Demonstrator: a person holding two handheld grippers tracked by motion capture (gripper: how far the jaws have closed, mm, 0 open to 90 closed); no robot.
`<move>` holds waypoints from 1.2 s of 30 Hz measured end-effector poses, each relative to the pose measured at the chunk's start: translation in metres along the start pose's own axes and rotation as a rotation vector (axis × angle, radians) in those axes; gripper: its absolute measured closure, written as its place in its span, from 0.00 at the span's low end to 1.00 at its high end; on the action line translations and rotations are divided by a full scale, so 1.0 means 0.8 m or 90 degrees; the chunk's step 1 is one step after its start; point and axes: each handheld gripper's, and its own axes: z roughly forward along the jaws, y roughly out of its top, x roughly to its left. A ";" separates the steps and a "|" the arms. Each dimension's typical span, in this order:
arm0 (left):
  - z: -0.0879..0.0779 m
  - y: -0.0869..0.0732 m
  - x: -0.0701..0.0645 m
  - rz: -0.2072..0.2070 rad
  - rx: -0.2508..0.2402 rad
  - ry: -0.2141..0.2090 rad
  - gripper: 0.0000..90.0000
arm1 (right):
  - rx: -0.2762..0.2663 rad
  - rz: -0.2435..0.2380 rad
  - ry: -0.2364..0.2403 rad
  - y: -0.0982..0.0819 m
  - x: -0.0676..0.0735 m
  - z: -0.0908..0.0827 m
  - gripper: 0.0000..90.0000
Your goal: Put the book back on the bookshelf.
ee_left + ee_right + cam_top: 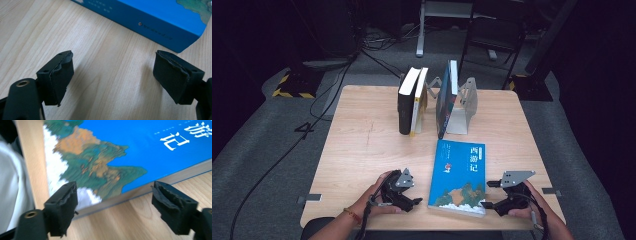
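The light wooden table (362, 150) with a pale straight grain is standing on grey carpet in a dark room.

Nearest the person, two black two-jaw grippers are resting at the table's front edge, one in each hand. The left gripper (113, 77) is sitting on bare wood just left of the book; its jaws are standing spread wide with nothing between them, and the rubber pads (62, 80) are looking worn and ragged at the edges. The right gripper (113, 207) is hovering at the book's near right corner; its jaws are standing apart and gripping nothing, with the corner of the book lying just ahead of them.

The blue paperback book with white characters and a painted mountain scene (459, 175) is lying flat, cover up, between the two grippers near the front edge. Its page block is showing pale along the side in the right gripper view.

Farther back, three books are standing upright: a black-covered book (404, 107) touching a yellow-spined book (418, 102), and, apart from them, a dark blue book (446, 97) leaning against a grey folded metal bookend (464, 105).

Beyond the table, black cables (327, 95) are trailing over the carpet, and metal stand legs (419, 30) are rising in the dark.
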 end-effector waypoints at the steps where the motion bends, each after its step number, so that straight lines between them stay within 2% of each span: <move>1: 0.001 0.000 -0.002 -0.005 -0.004 -0.001 0.19 | 0.001 -0.007 0.006 -0.002 0.000 -0.003 0.30; 3: 0.001 0.000 -0.002 -0.002 -0.003 -0.003 0.19 | 0.024 -0.034 0.006 -0.006 -0.001 -0.008 0.38; 5: 0.002 0.000 -0.003 -0.007 -0.010 -0.002 0.19 | 0.065 -0.051 -0.022 -0.011 -0.002 -0.008 0.46; 7: 0.002 0.001 -0.004 -0.002 -0.008 -0.002 0.19 | 0.060 -0.047 -0.008 -0.013 -0.004 -0.005 0.48; 8: 0.003 0.001 -0.004 -0.002 -0.008 -0.002 0.19 | 0.059 -0.046 0.001 -0.011 -0.003 -0.003 0.49; 10: 0.002 0.002 -0.004 0.003 -0.002 -0.003 0.19 | 0.069 -0.065 -0.011 -0.008 0.001 0.000 0.48; 13: 0.000 0.004 -0.005 0.012 0.013 -0.001 0.19 | 0.062 -0.046 0.000 -0.011 -0.001 0.001 0.49; 14: -0.001 0.004 -0.005 0.012 0.018 0.000 0.19 | 0.079 -0.052 0.012 -0.012 0.001 0.004 0.47; 16: -0.003 0.004 -0.005 0.006 0.025 -0.004 0.21 | 0.093 -0.077 0.007 -0.011 0.005 0.007 0.45; 19: -0.005 0.005 -0.007 0.008 0.027 -0.010 0.22 | 0.077 -0.068 0.002 -0.011 0.003 0.005 0.42; 23: -0.008 0.009 -0.008 0.013 0.010 -0.012 0.23 | 0.066 -0.067 0.003 -0.010 0.004 0.001 0.43; 26: -0.006 0.008 -0.010 0.020 0.022 -0.009 0.22 | 0.030 -0.044 0.007 -0.007 0.002 -0.005 0.43; 31: -0.007 0.009 -0.011 0.024 0.019 -0.010 0.22 | 0.045 -0.054 0.003 -0.006 0.006 0.003 0.44; 36: -0.011 0.012 -0.014 0.029 0.007 -0.011 0.22 | 0.016 -0.036 -0.001 -0.004 0.003 -0.002 0.42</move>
